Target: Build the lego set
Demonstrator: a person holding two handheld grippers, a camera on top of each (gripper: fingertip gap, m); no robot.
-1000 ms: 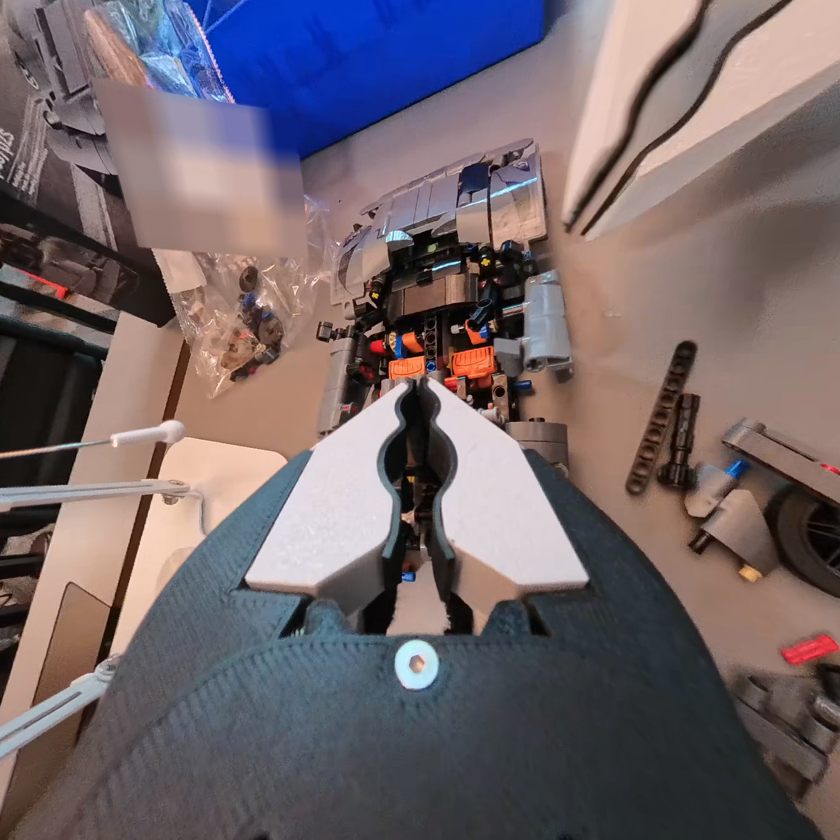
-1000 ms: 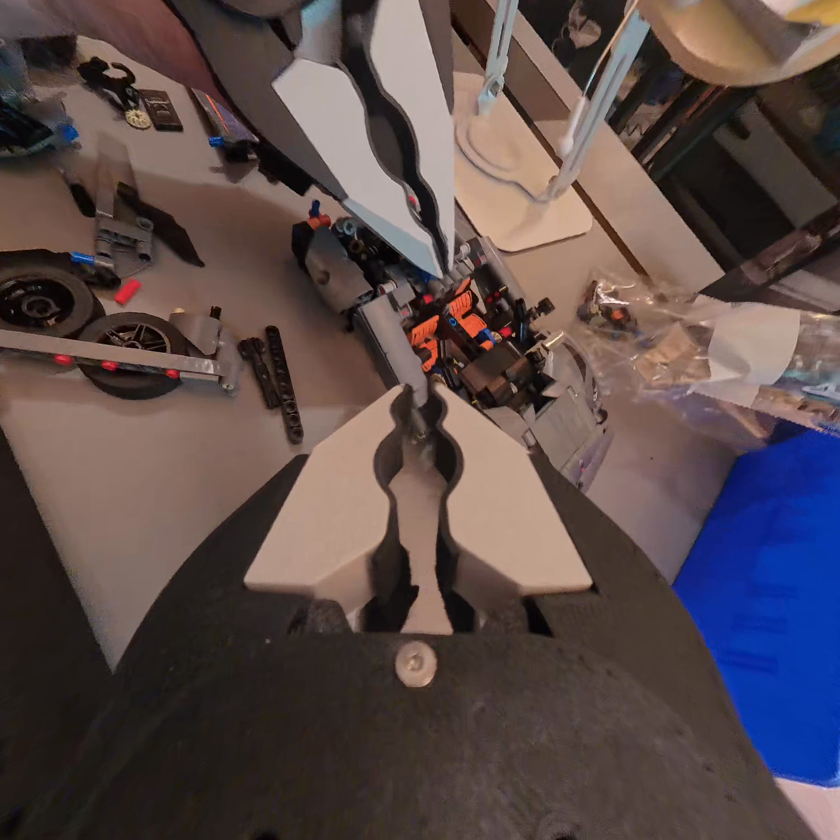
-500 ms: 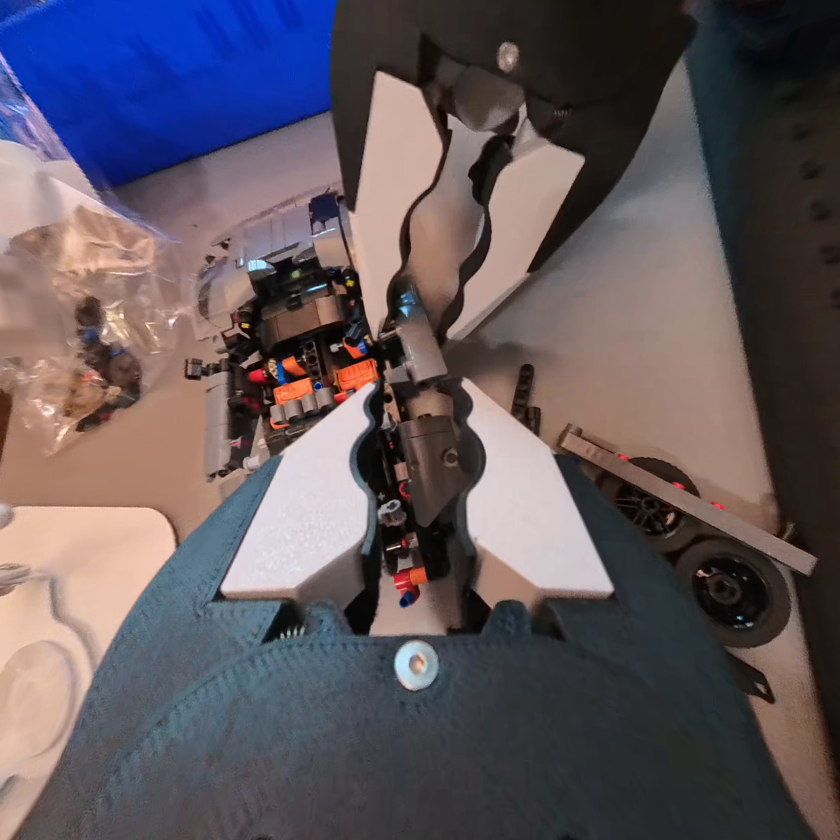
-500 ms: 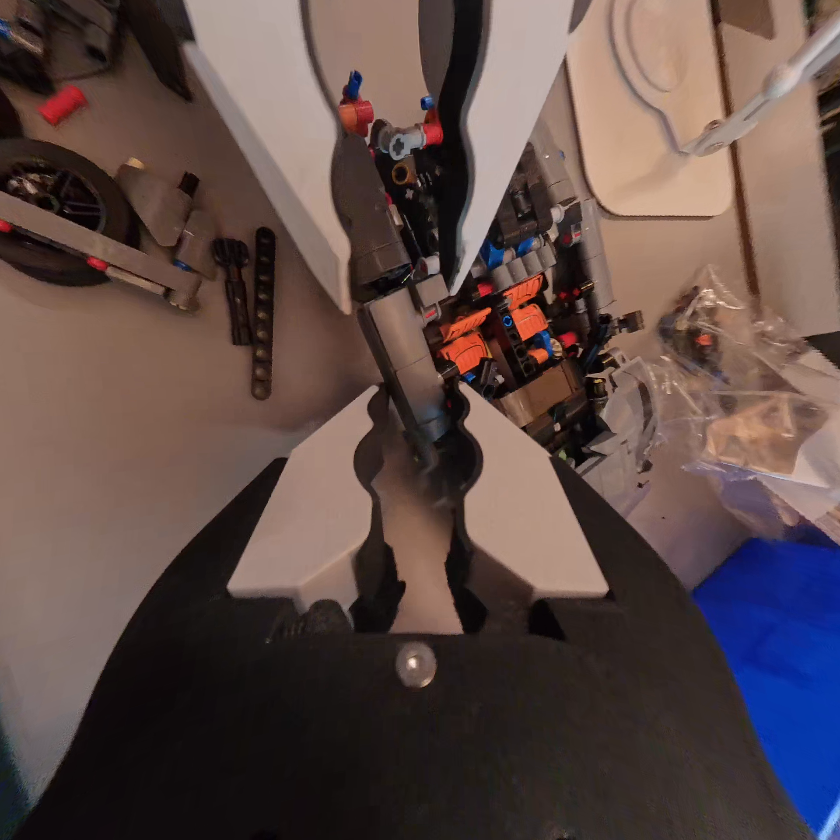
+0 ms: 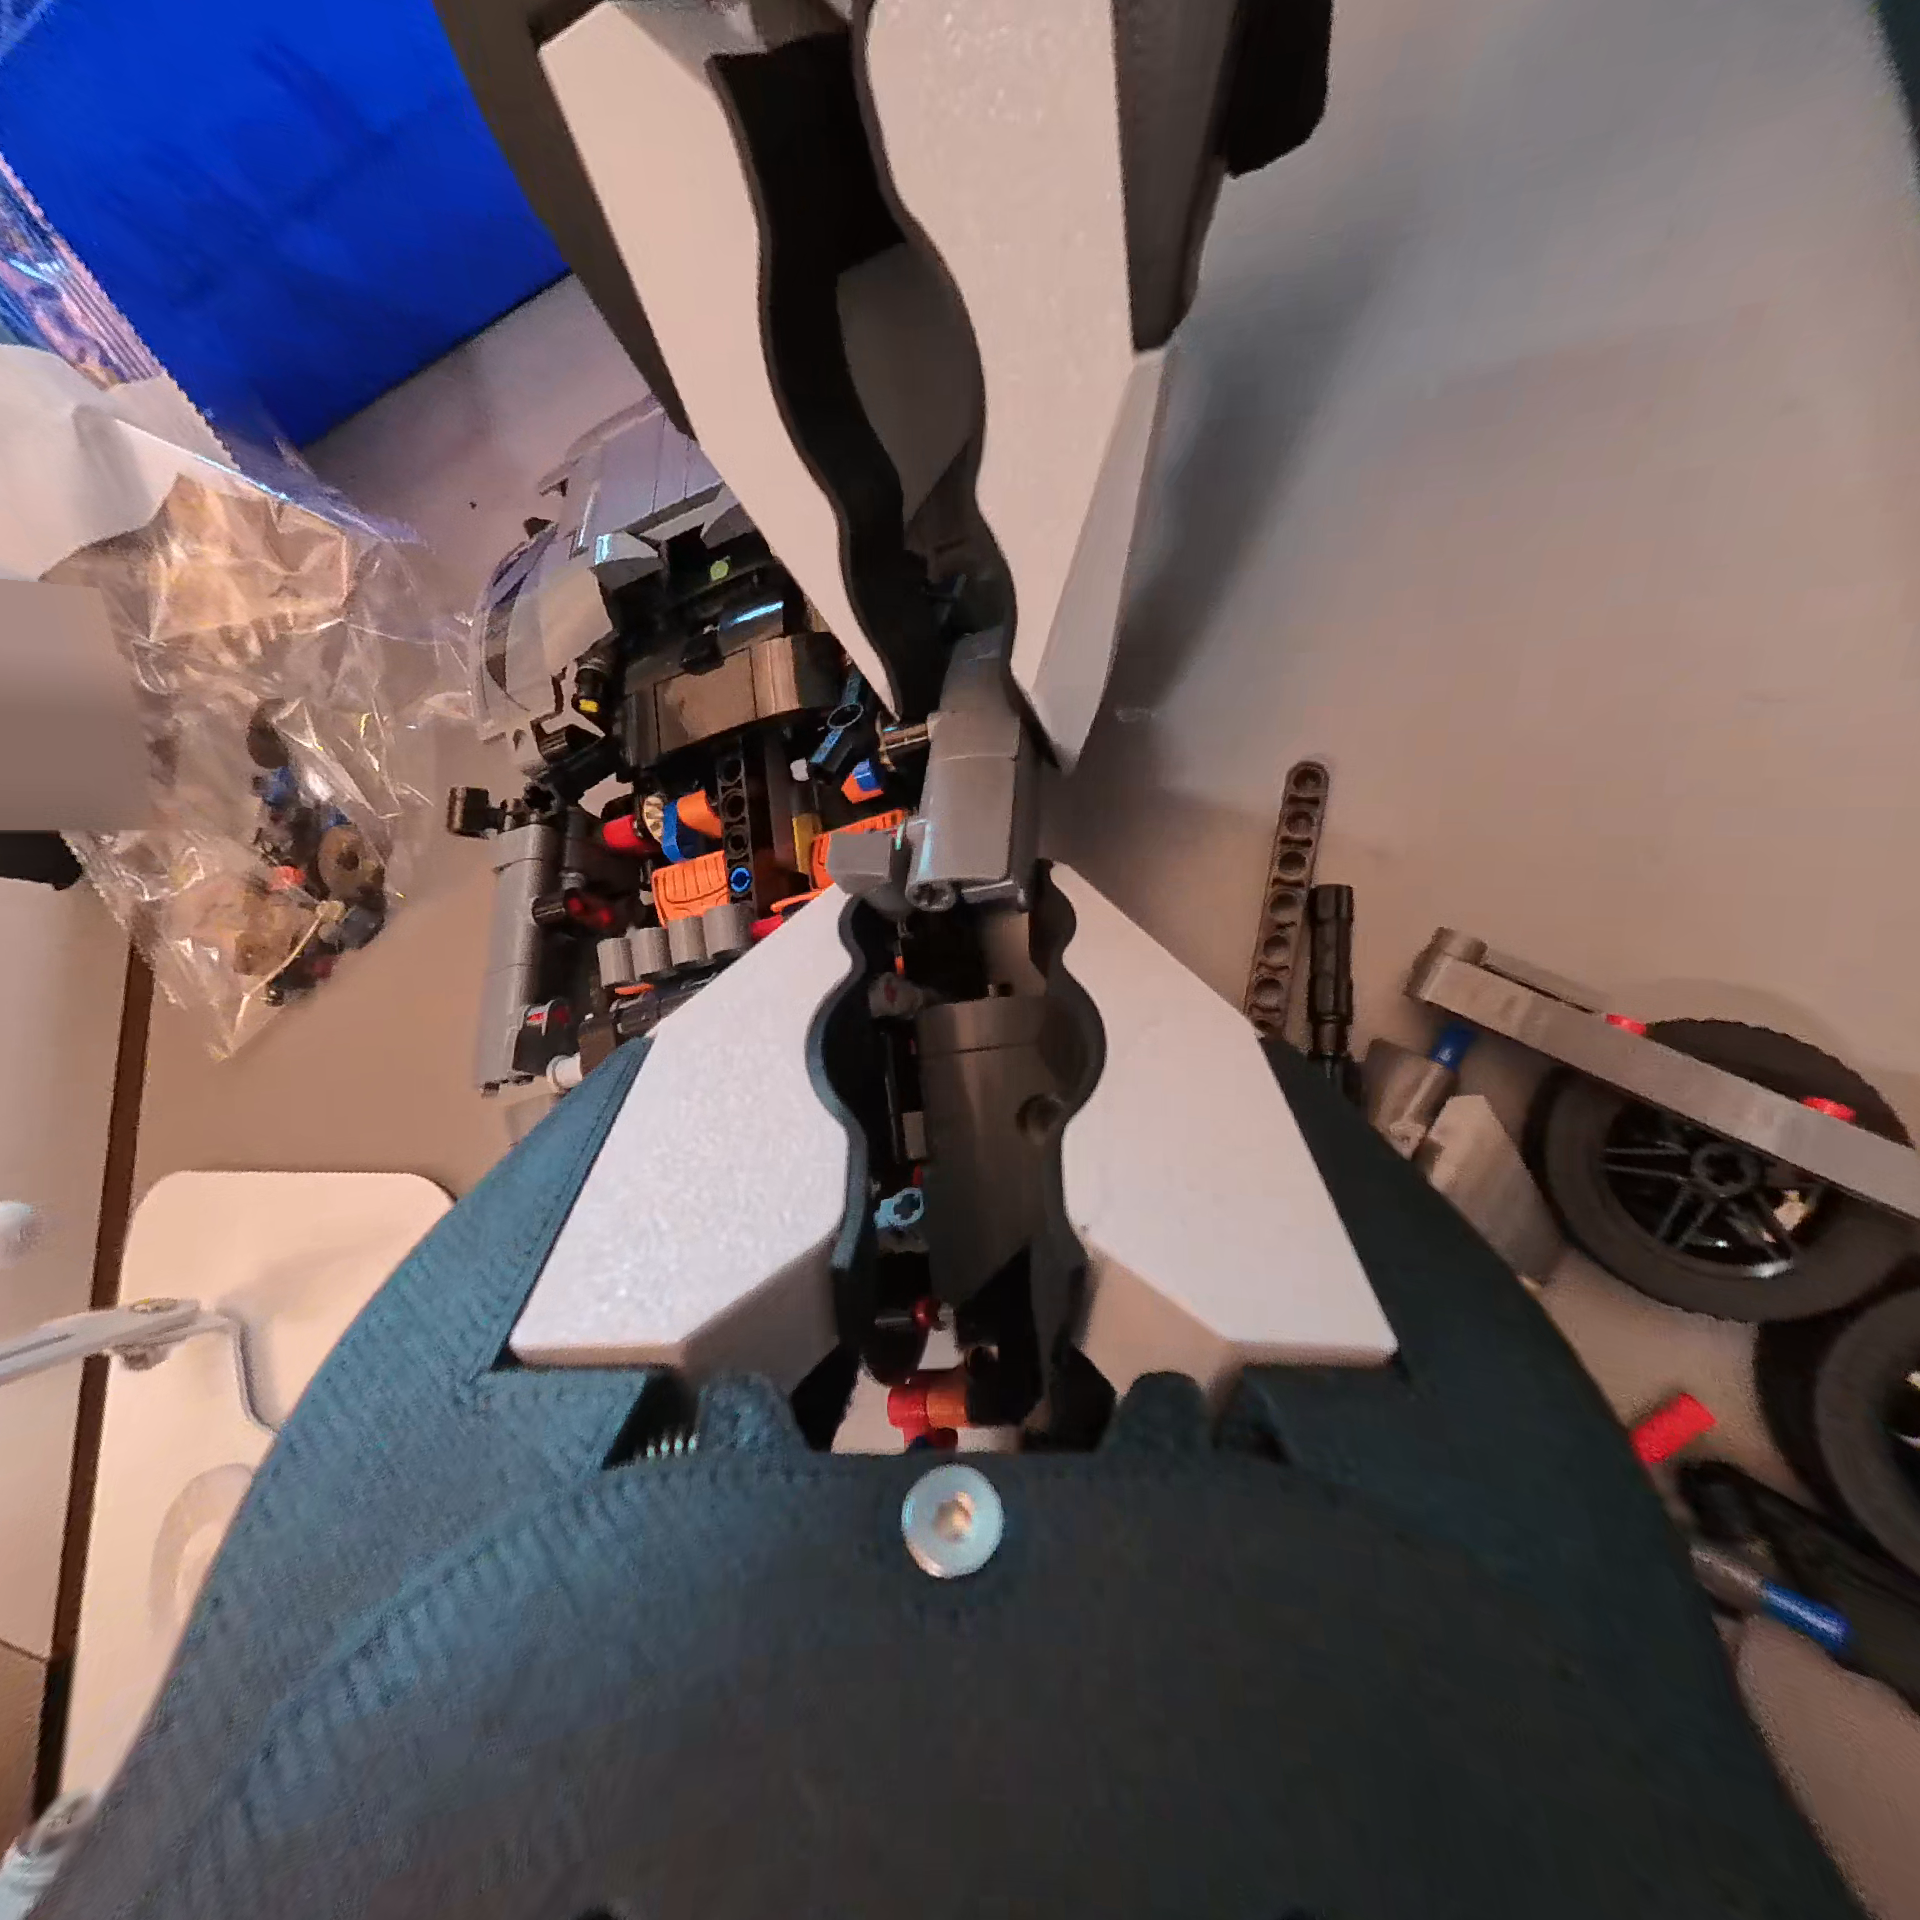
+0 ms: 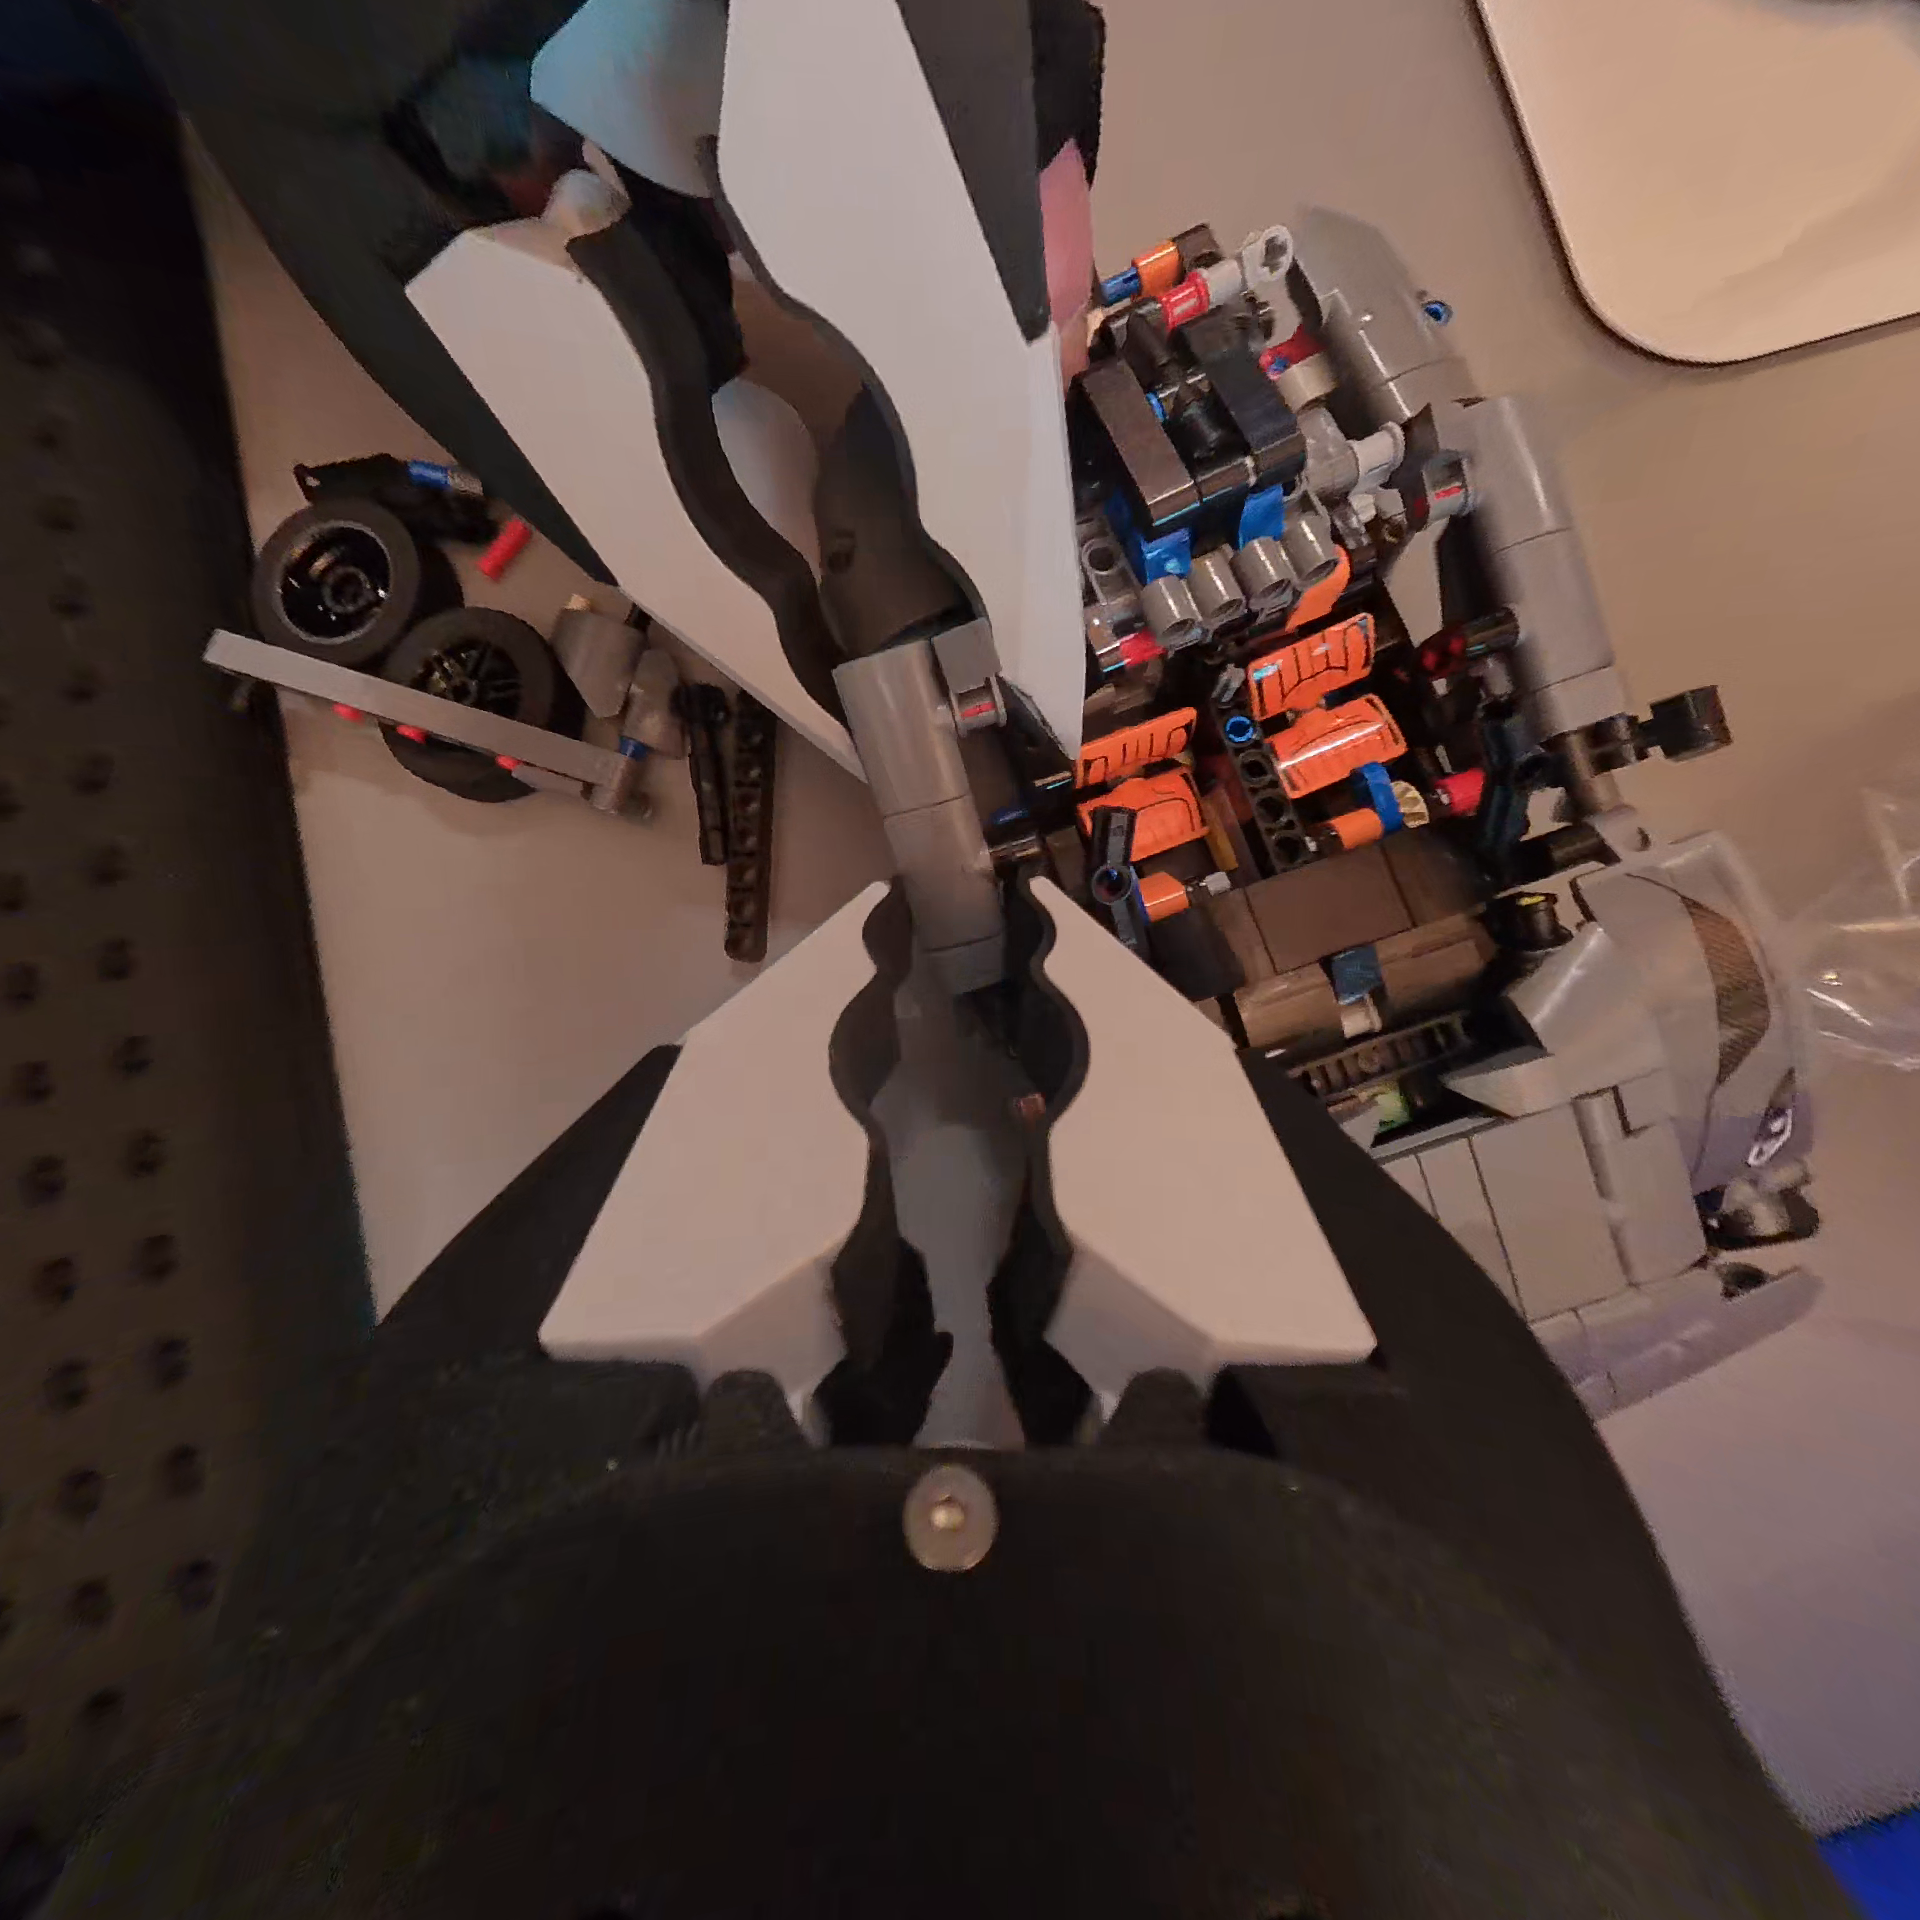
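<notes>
Lego car [image 6: 1351, 790], grey-shelled with orange seats, lies on the surface; left tool [image 5: 951, 914] and right tool [image 6: 961, 899] both clamp its grey side panel [image 6: 925, 779]; clear bag [image 5: 260, 810] holds loose pieces.

Car model [image 6: 1351, 790] blocks right; wheels [image 6: 416, 634], beams [image 6: 743, 821] crowd left.

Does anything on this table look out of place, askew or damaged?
Nothing looks damaged or spilled. The part-built car has both grippers, left gripper and right gripper, closed on its grey side panel. Loose wheels and beams lie scattered beside it.
</notes>
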